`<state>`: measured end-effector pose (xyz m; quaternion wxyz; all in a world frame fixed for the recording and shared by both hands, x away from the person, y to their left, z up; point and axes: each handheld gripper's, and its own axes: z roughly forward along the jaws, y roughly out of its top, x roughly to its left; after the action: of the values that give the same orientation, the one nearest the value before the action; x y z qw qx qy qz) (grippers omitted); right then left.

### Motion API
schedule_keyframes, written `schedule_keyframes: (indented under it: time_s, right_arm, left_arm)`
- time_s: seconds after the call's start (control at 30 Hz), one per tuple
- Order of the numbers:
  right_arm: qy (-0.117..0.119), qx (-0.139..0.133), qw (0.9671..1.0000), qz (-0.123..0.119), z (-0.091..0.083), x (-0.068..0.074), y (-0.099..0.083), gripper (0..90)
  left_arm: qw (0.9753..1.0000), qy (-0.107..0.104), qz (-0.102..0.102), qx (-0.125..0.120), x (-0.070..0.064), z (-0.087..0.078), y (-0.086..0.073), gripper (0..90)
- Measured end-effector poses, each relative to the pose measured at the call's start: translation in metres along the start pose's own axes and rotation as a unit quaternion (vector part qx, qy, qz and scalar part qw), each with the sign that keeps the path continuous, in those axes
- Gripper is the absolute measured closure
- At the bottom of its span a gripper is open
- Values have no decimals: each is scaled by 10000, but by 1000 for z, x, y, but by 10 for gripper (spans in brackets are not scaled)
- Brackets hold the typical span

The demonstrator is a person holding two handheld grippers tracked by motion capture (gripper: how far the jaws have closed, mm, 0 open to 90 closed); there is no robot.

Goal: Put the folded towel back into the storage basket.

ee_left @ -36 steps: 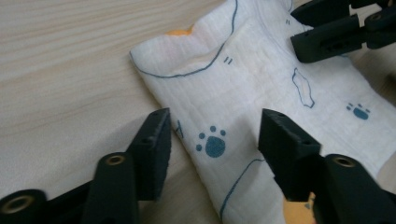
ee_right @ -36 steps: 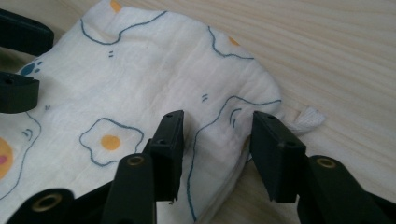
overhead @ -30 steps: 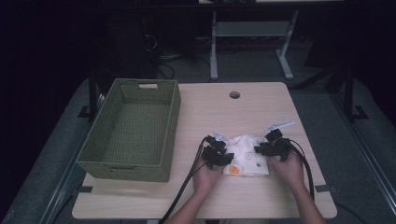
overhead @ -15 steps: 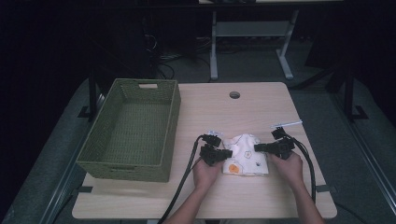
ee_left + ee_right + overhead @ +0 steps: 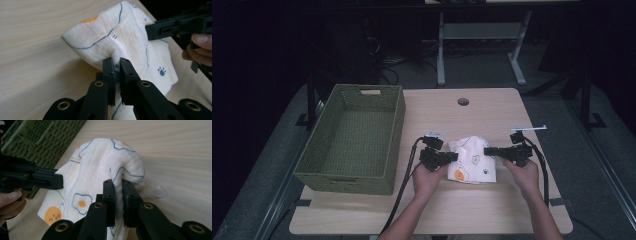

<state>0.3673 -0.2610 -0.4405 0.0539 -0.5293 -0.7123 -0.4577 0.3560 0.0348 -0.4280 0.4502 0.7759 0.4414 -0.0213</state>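
A white printed cloth (image 5: 473,159) sits bunched on the near-right part of the table (image 5: 492,210), between the two claws. The left gripper (image 5: 454,156) pinches its left edge; the right gripper (image 5: 487,150) pinches its right edge. A green woven basket (image 5: 354,140) stands to the left, apart. The cloth's underside is hidden.

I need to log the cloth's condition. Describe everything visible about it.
The cloth is white, soft and crinkled like gauze, printed with blue outlines, fried eggs, an orange face and a blue paw. It lies bunched on the table right of the basket. The left gripper and right gripper each pinch a fold, raising its top edge while the lower part rests on the wood. A small white tag sticks out by the right gripper.
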Motion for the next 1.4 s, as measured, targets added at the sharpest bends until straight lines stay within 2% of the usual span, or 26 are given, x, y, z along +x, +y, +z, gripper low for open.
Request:
schedule_keyframes:
  time_s: [0.07,0.13,0.2,0.4,0.5,0.57,0.87,1.03,1.3,1.4]
  right_arm:
    - [87,-45,10000,5,-3,0,1,824]
    - [111,-78,9999,3,-7,5,4,824]
    - [230,-144,9996,-32,-11,10,9,825]
    - [346,-285,9988,-217,-20,33,27,824]
    - [379,-308,9983,-305,-20,45,37,824]
    - [420,-324,9979,-361,-20,53,43,824]
    - [642,-356,9958,-555,-7,92,71,824]
    - [731,-360,9943,-684,0,117,84,824]
    - [822,-312,9929,-802,16,144,99,824]
    - [855,-319,9925,-815,24,153,104,824]
  left_arm:
    - [10000,-26,20,-26,-2,-5,5,848]
    - [10000,-46,39,-63,-4,-11,9,848]
    - [9999,-34,101,-100,-6,-18,14,848]
    - [9994,-45,210,-259,-8,-44,28,847]
    - [9994,-55,187,-297,-5,-57,34,847]
    - [9992,-23,243,-317,-3,-67,38,847]
    - [9982,129,262,-525,10,-113,51,847]
    - [9977,178,198,-630,19,-136,55,847]
    - [9967,283,169,-740,33,-166,57,847]
    - [9964,277,98,-798,40,-177,58,847]
